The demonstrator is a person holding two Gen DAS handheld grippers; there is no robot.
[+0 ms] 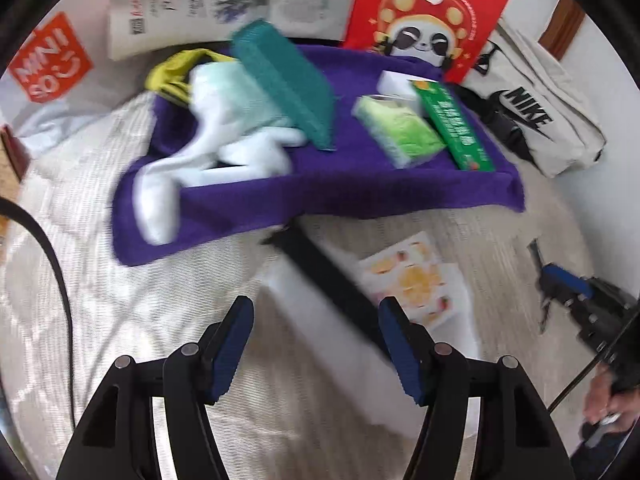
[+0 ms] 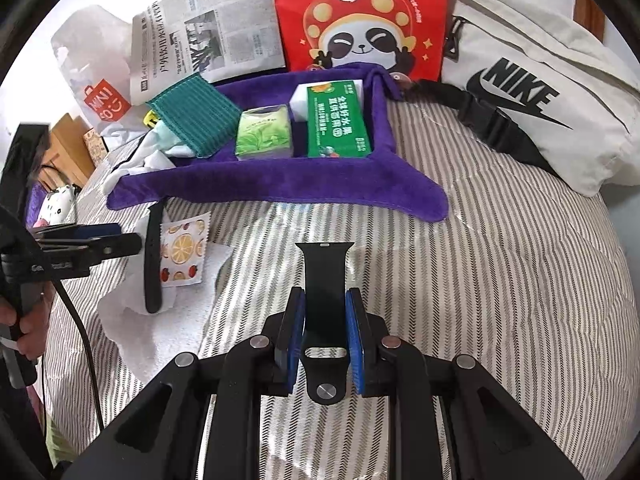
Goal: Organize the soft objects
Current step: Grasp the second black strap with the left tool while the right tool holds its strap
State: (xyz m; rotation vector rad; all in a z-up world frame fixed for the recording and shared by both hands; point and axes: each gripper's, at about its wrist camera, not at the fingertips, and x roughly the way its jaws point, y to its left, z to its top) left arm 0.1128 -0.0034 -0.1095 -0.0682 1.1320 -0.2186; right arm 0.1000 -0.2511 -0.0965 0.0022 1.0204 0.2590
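My right gripper [image 2: 325,300] is shut on a black watch strap [image 2: 326,276], held over the striped bedcover. My left gripper [image 1: 316,312] is open and empty, just above a second black strap [image 1: 320,276] that lies across a white cloth [image 1: 348,360]. That strap [image 2: 153,264] and cloth [image 2: 132,312] also show in the right wrist view. A purple towel [image 1: 320,188] holds a teal cloth [image 1: 288,80], white gloves [image 1: 224,136], a green tissue pack [image 1: 400,132] and a green box [image 1: 456,128].
A fruit-print packet [image 1: 416,280] lies beside the white cloth. Behind the towel stand a red panda bag [image 2: 360,16], newspaper [image 2: 208,36] and a MINISO bag [image 2: 104,100]. A beige Nike bag [image 2: 532,92] lies at the right. A black cable [image 1: 52,256] runs at the left.
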